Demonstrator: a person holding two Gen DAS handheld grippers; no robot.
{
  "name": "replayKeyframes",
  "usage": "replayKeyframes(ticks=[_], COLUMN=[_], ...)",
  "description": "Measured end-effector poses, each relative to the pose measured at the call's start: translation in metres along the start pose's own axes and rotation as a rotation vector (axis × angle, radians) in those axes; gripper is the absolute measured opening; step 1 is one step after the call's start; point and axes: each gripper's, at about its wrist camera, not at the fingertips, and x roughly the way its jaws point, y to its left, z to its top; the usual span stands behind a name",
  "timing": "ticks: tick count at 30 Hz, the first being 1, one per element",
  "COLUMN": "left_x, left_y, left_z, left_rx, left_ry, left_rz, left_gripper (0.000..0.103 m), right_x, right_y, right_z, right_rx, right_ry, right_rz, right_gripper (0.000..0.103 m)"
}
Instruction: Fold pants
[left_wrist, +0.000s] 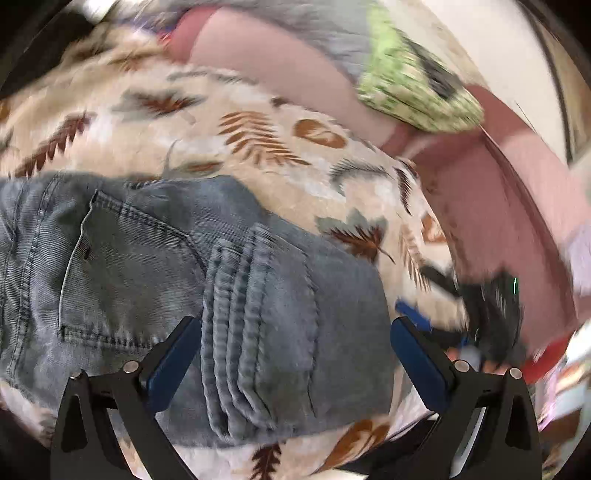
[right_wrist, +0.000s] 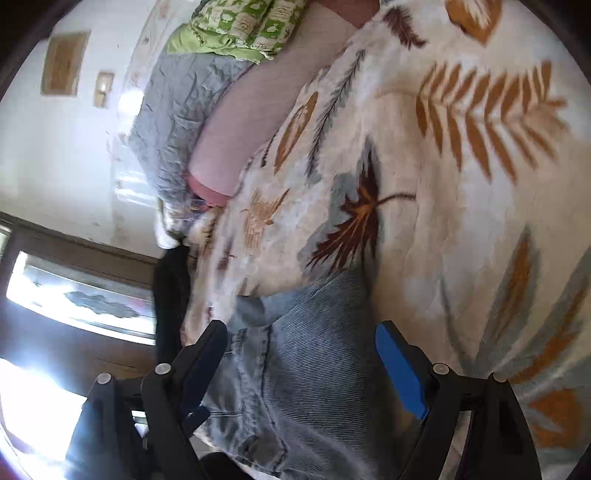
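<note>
Light-blue jeans (left_wrist: 122, 266) lie folded on a leaf-print blanket (left_wrist: 258, 140), back pocket facing up and the stacked leg hems (left_wrist: 255, 332) laid over the seat. My left gripper (left_wrist: 294, 323) hovers over those hems with its jaws wide apart, gripping nothing. The right gripper (left_wrist: 480, 302) shows blurred beside the jeans' right edge. In the right wrist view, the right gripper (right_wrist: 301, 326) is open above one end of the jeans (right_wrist: 306, 376). The denim sits below the gap and the blue pads (right_wrist: 399, 373) do not press on it.
A green patterned pillow (left_wrist: 413, 85), a pink pillow (left_wrist: 280, 66) and a grey quilt (right_wrist: 177, 122) lie along the far side of the bed. A black cloth (right_wrist: 170, 291) hangs at the bed's edge near a bright window (right_wrist: 74, 295).
</note>
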Motion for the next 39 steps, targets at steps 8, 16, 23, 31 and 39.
replayKeyframes(ticks=[8,16,23,31,39], left_x=[0.047,0.090,0.091,0.040,0.005], left_y=[-0.008,-0.015,-0.008,-0.017,-0.001], left_z=[0.041,0.053,0.053,0.027,-0.010], left_rx=[-0.050,-0.005,0.028,0.113,0.067], left_ry=[0.080,0.134,0.141,0.015,0.097], left_rz=[-0.033,0.057,0.173,0.339,0.098], left_gripper=[0.096,0.060,0.012,0.005,0.062], right_x=[0.003,-0.001,0.003,0.007,0.004], right_y=[-0.009,-0.018,-0.013,-0.009,-0.010], right_z=[-0.013,-0.010,-0.010,-0.012,-0.014], right_rx=[-0.036,0.006,-0.026,-0.045,-0.052], right_ry=[0.033,0.028,0.046,0.043,0.033], right_rz=[0.039,0.068,0.026,-0.004,0.001], right_gripper=[0.085,0.085,0.085,0.085,0.085])
